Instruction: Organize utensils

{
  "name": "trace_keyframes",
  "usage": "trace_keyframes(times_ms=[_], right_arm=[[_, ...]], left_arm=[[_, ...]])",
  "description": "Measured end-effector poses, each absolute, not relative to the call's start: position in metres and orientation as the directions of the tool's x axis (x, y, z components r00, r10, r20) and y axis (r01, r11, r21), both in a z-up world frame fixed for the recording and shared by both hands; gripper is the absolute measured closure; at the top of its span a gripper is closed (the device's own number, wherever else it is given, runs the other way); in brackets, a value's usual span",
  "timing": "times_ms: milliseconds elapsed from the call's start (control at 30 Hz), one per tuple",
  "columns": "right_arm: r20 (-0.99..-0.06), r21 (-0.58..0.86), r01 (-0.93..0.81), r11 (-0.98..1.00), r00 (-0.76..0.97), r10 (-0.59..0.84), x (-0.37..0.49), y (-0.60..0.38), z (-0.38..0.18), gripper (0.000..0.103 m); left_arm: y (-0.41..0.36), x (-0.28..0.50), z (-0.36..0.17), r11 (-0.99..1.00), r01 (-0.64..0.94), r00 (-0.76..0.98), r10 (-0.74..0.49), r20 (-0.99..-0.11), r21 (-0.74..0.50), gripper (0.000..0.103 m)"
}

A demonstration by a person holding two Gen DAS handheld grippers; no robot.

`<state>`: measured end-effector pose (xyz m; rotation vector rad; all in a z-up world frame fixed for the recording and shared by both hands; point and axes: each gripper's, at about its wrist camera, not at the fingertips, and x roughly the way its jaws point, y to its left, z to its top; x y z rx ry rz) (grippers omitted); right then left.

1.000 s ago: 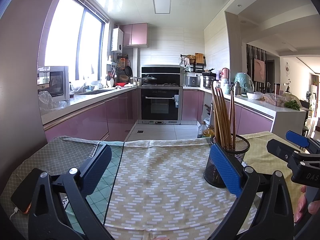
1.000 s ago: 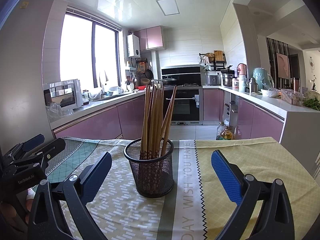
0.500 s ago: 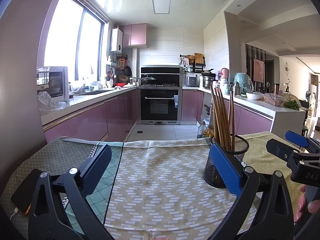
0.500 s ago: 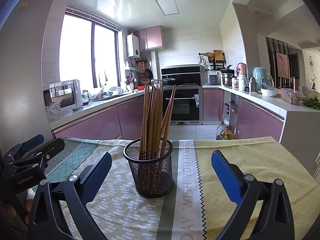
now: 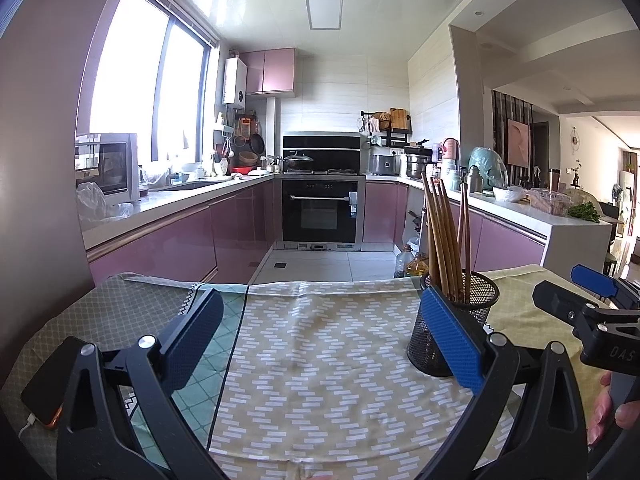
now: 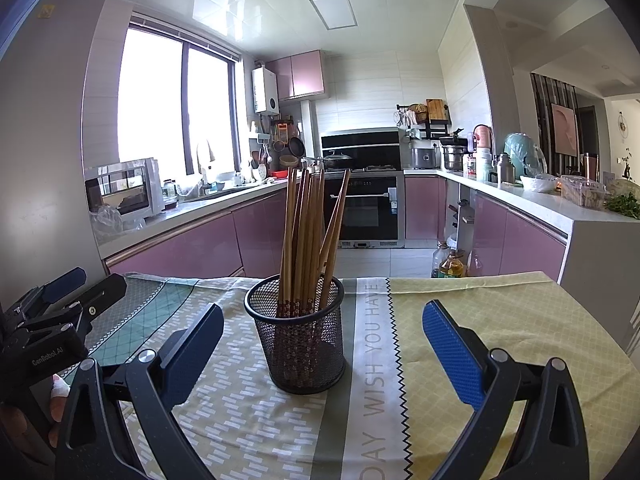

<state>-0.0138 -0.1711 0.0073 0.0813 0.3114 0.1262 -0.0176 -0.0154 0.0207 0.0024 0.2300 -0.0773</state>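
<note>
Between the spread fingers of the right tool stands a black mesh holder, upright on the cloth-covered tabletop, with a bundle of wooden chopsticks rising from it and fanning slightly at the tips. Both blue pads are well apart and touch nothing; the tool is released and empty. The left tool is likewise spread wide and holds nothing, facing a bare stretch of patterned cloth, with the holder just behind its right pad. A phone on a charging cable lies at the near left edge of the tabletop. Each tool appears at the margin of the other's view, held by a hand that is only partly seen.

Over the last second almost nothing has shifted: the holder sits a touch lower and nearer in the right view, and the left view is practically unchanged, so both tools are idling rather than reaching. No loose chopsticks show on the cloth in either view. That suggests the gathering is finished, or nearly so, with every visible utensil already standing in the holder.
</note>
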Motion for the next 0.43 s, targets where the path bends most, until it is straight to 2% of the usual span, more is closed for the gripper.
trace_keyframes(times_ms=[133, 267, 333, 433], right_arm=[[-0.305, 0.101, -0.112, 0.989, 0.942, 0.137, -0.014, -0.172, 0.005, 0.007], [-0.333, 0.109, -0.113, 0.988, 0.932, 0.143, -0.010, -0.179, 0.001, 0.007], [-0.398, 0.112, -0.093, 0.989, 0.908, 0.130, 0.000, -0.191, -0.005, 0.007], [-0.555, 0.064, -0.016, 0.998, 0.830, 0.049, 0.026, -0.221, -0.025, 0.007]], left_arm=[[-0.018, -0.020, 0.021, 0.996, 0.091, 0.970, -0.088, -0.225, 0.005, 0.006], [-0.017, -0.015, 0.019, 0.995, 0.098, 0.961, -0.095, -0.261, -0.001, 0.006], [-0.013, -0.008, 0.018, 0.996, 0.088, 0.950, -0.087, -0.301, -0.011, 0.006], [-0.003, 0.007, 0.012, 0.998, 0.067, 0.924, -0.068, -0.377, -0.016, 0.006]])
